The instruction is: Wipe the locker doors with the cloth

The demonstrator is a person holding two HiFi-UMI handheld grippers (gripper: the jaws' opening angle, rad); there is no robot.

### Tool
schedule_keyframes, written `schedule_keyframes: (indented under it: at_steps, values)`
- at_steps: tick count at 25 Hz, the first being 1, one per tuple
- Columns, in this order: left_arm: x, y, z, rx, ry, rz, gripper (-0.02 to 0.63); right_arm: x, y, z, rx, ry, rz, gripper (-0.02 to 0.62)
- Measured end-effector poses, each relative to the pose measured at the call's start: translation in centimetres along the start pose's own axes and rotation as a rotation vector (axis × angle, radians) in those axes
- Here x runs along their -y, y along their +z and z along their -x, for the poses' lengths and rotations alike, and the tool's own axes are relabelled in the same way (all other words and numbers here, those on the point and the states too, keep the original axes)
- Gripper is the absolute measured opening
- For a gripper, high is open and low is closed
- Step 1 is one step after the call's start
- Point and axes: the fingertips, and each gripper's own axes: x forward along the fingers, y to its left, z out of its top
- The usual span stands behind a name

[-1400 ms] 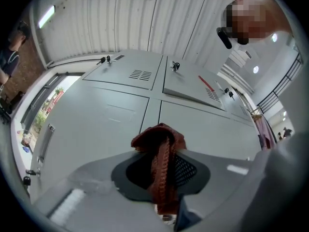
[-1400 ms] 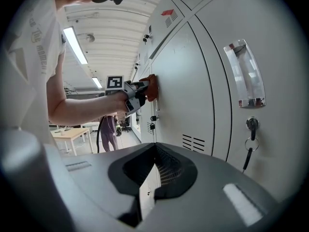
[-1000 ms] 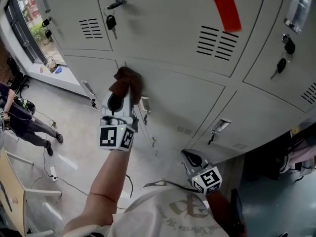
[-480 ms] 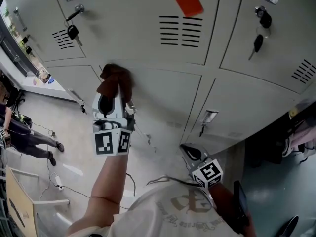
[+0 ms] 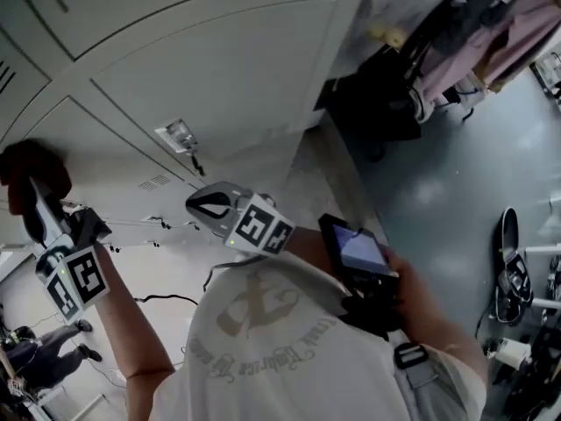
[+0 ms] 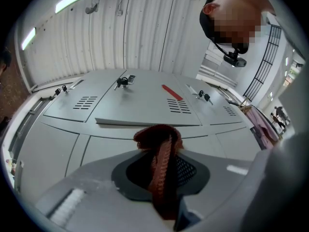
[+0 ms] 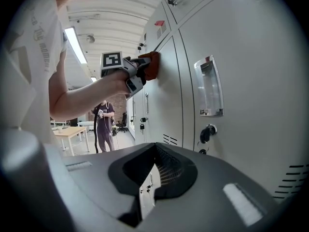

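Note:
A dark red-brown cloth (image 6: 163,153) is clamped in my left gripper (image 6: 161,178) and bunches up against a grey locker door (image 6: 145,105). In the head view that cloth (image 5: 31,167) shows at the far left edge, pressed to the lockers (image 5: 219,77), with the left gripper (image 5: 33,198) behind it. The right gripper view shows the same cloth (image 7: 151,65) against the door from the side. My right gripper (image 5: 202,205) hangs in front of my chest, off the lockers, jaws together and nothing in them (image 7: 145,197).
The doors carry vents, keys (image 6: 123,81) and a red strip (image 6: 172,92). A label holder (image 7: 208,88) and a key lock (image 7: 206,132) sit near the right gripper. Hanging clothes (image 5: 491,24) and shoes (image 5: 513,253) stand to the right. A person (image 7: 104,116) stands by a table (image 7: 72,129).
The head view has swung sharply to the right, so the left gripper and cloth now sit at its left edge. The cloth stays on the door. The right gripper has come up towards the middle.

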Motion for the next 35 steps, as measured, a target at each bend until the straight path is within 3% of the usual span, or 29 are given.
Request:
schedule_keyframes:
  at_steps: [10,15,19,22,28,32,35]
  values:
    - [8.2,0.1,-1.5,0.015,-0.127,0.021,0.078,1.9,-1.0,3.7,0.004,-0.007,-0.018,0.008]
    - [13.2,0.2,-0.4,0.002,-0.205,-0.051,0.078,1.5,-2.1,6.7,0.0,0.017,-0.021,0.008]
    - [17.1,-2.2,-0.3,-0.062,-0.233,-0.028,0.078,2.1,-3.4,8.9,-0.012,0.027,-0.026,0.008]
    - [16.7,-5.6,0.6,-0.164,-0.219,-0.003,0.08,2.4,-3.8,8.6,0.01,0.038,-0.095,0.008]
    - [16.6,-8.6,4.8,-0.251,-0.217,0.087,0.08,1.8,-4.7,9.3,0.009,0.052,-0.13,0.008]
    - [15.8,-12.3,9.0,-0.356,-0.178,0.159,0.081,1.9,-5.1,8.5,0.012,0.052,-0.11,0.008]
    - [15.4,-14.3,13.0,-0.443,-0.221,0.173,0.081,0.6,-3.9,8.1,0.019,0.038,-0.096,0.008]
